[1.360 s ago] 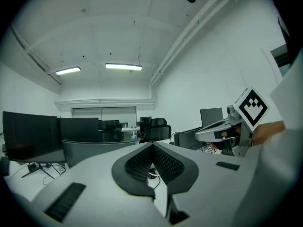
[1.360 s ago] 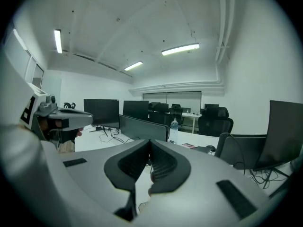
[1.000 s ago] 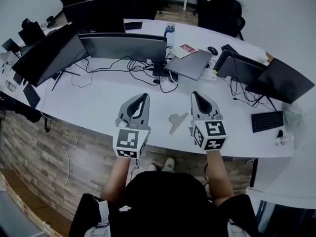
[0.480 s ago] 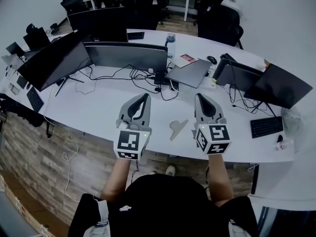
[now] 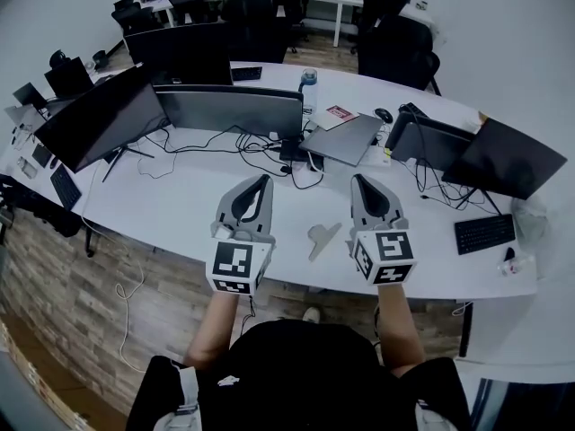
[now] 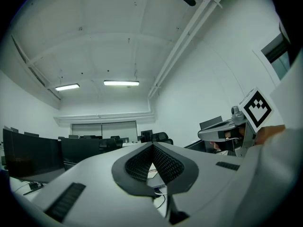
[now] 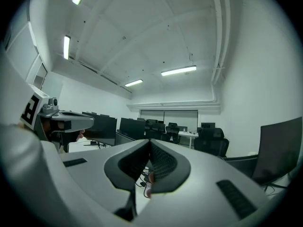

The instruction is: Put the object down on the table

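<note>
Two grey grippers hovering clenched, empty: left gripper [image 5: 260,185] and right gripper [image 5: 359,183], either side of one flat grey object [image 5: 322,238] lying on long white office desk [image 5: 180,196].

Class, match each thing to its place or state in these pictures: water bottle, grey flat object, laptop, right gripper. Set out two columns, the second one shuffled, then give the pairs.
Things
1. water bottle
2. grey flat object
3. laptop
4. right gripper

Place or state
A. fingers shut, nothing between them
B. lies closed in the middle of the table
C. stands upright behind the wide monitor
D. lies near the table's front edge

Pairs: 1-C, 2-D, 3-B, 4-A
</note>
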The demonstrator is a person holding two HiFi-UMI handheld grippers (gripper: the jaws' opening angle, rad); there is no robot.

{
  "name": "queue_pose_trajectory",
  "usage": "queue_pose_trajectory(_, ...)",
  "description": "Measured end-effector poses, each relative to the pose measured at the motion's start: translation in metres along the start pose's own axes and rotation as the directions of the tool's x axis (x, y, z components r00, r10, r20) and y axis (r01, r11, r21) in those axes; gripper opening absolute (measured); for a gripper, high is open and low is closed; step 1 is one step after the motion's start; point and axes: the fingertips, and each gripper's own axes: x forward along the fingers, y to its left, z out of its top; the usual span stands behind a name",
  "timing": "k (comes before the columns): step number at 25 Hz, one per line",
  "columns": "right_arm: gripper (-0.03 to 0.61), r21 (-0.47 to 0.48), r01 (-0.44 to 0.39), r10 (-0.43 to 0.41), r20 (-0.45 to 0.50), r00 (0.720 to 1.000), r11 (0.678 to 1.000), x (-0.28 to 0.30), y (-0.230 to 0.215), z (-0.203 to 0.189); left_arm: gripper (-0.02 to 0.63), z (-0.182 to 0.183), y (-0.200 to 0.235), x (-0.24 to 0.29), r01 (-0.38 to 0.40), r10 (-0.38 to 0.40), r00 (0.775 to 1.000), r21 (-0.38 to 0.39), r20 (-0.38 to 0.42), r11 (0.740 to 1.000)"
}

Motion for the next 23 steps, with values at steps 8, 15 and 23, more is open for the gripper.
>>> queue_pose_trajectory(8, 0.025, -0.004, -0.005, 0.005, 0.000, 1.000, 1.000, 0.0007, 0.0022, -0.0011, 0.012, -0.0024, 0.0002, 0.0012, -0.015, 0.015, 1.000, 0.012, -0.004, 1.000)
queue_pose_trajectory(15, 0.025, -0.013, -0.002, 0.002, -0.007, 1.000, 1.000, 0.0019, 0.0009, -0.0042, 0.012, -0.0073, -0.0044, 0.0022, -0.018, 0.018, 1.000, 0.029, -0.018, 0.999)
queue_pose_trajectory(23, 0.025, -0.015, -0.012, 0.012, -0.010, 1.000, 1.000, 0.0029, 0.0020, -0.0052, 0.012, -0.0062, -0.0047, 0.0045, -0.024, 0.024, 1.000, 0.025, -0.019, 0.999)
